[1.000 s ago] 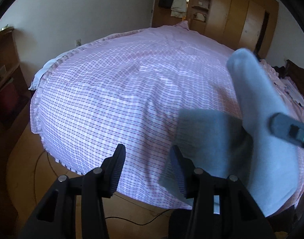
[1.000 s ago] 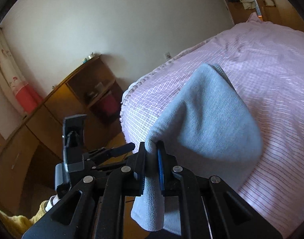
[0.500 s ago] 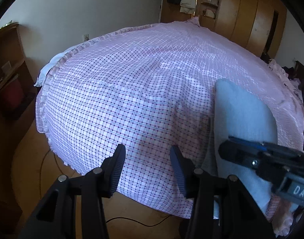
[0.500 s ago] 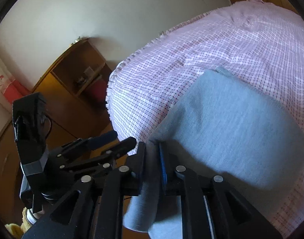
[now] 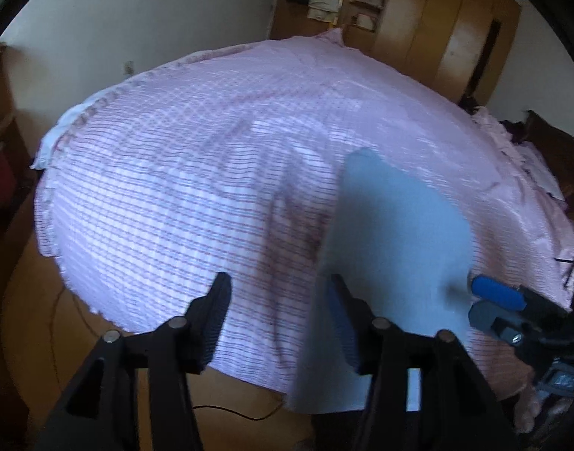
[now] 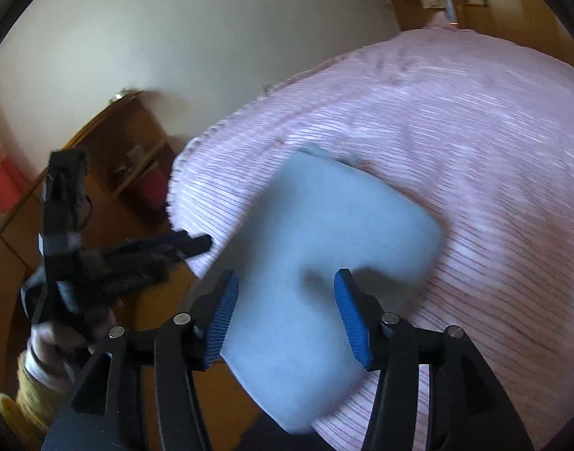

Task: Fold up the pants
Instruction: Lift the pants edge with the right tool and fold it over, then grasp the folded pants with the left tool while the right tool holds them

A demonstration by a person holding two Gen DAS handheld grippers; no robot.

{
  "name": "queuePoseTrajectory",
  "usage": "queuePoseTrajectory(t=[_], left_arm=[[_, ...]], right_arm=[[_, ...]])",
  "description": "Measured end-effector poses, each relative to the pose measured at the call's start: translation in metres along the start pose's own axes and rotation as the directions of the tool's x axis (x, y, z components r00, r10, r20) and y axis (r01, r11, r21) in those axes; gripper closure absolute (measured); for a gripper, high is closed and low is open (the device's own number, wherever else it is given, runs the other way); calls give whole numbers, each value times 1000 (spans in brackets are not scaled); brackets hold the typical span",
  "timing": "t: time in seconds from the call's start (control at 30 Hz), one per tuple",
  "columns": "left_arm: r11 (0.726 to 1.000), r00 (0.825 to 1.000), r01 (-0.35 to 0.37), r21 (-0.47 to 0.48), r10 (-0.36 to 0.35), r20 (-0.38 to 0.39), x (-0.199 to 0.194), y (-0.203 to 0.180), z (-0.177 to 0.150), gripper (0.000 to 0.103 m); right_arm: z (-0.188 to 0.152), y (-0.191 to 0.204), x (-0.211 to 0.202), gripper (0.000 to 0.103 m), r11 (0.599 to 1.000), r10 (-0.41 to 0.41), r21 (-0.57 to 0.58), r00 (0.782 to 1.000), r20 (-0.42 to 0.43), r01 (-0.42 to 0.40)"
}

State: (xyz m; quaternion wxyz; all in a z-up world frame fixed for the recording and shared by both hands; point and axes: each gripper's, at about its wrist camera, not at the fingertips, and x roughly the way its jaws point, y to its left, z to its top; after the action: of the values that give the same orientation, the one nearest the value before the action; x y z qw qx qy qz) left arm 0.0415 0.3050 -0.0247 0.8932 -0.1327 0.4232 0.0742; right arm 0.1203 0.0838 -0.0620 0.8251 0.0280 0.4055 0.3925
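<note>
Pants: the grey-blue folded pants [image 6: 324, 263] lie on the near edge of the bed, lower centre of the right wrist view, one end hanging over the side.
Bed: a pink checked bedspread [image 5: 211, 169] fills the middle of the left wrist view.
Right gripper: the right gripper [image 6: 285, 319] is released and its jaws are opening; the cloth lies under and between its blue pads [image 6: 223, 323], which do not press on it.
Left gripper: the left gripper [image 5: 275, 319] hovers over the bed edge, jaws opening and empty, the pants just to its right.
Hand: a hand [image 6: 50, 342] in a yellow sleeve [image 6: 27, 402] holds the left gripper at the lower left of the right wrist view.
Surroundings: wooden wardrobe [image 5: 448, 26] at upper right, wooden shelf [image 6: 136, 158] at left.
</note>
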Motion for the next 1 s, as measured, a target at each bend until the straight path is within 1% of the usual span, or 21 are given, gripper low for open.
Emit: queuePoseTrajectory(t=[0.03,0.07,0.13,0.23,0.33,0.37,0.47,0.53,0.67,0.73,0.87,0.93,0.97,1.0], left_arm=[[1000,1000,15,0,-15,-12,1,-2,0,37],[1000,999,29,2,-29,-23,3,-5,0,35],[998,997,59,10,-59,-49,8,-9,1,35],[994,990,105,22,-102,-96,20,-14,1,35],[984,976,178,22,-174,-129,33,-15,0,35],[978,969,207,18,-202,-138,37,-15,0,35],[965,952,262,-4,-259,-162,48,-14,-1,35],[962,948,275,-2,-271,-169,55,-14,-2,35],[961,946,275,7,-269,-181,67,-16,-3,32],[956,939,292,-4,-288,-186,73,-15,-4,31],[941,923,336,-50,-339,-182,81,-13,-5,30],[926,908,370,-72,-377,-180,82,-14,-7,35],[925,909,372,-73,-379,-175,81,-15,-9,35],[927,912,369,-61,-374,-166,78,-17,-10,39]], right_arm=[[-3,-5,-2,54,1000,-12,12,1000,-3,12],[-8,-12,-4,53,999,-26,34,1000,-14,27],[-15,-27,-1,53,996,-36,82,998,-54,40],[-22,-44,11,53,987,-9,159,994,-107,26],[-26,-53,21,53,978,33,210,992,-125,-6],[-26,-54,25,53,976,46,219,991,-123,-18],[-27,-55,34,53,971,76,234,989,-128,-44],[-25,-56,42,53,966,98,250,987,-130,-63],[-20,-57,56,53,959,133,266,984,-121,-97],[-17,-54,62,53,961,137,258,983,-118,-103],[-13,-48,70,51,963,124,253,986,-116,-92],[-10,-45,72,51,962,117,261,986,-118,-83],[-9,-43,73,54,962,118,261,986,-117,-85],[-9,-41,71,58,963,116,255,987,-113,-84]])
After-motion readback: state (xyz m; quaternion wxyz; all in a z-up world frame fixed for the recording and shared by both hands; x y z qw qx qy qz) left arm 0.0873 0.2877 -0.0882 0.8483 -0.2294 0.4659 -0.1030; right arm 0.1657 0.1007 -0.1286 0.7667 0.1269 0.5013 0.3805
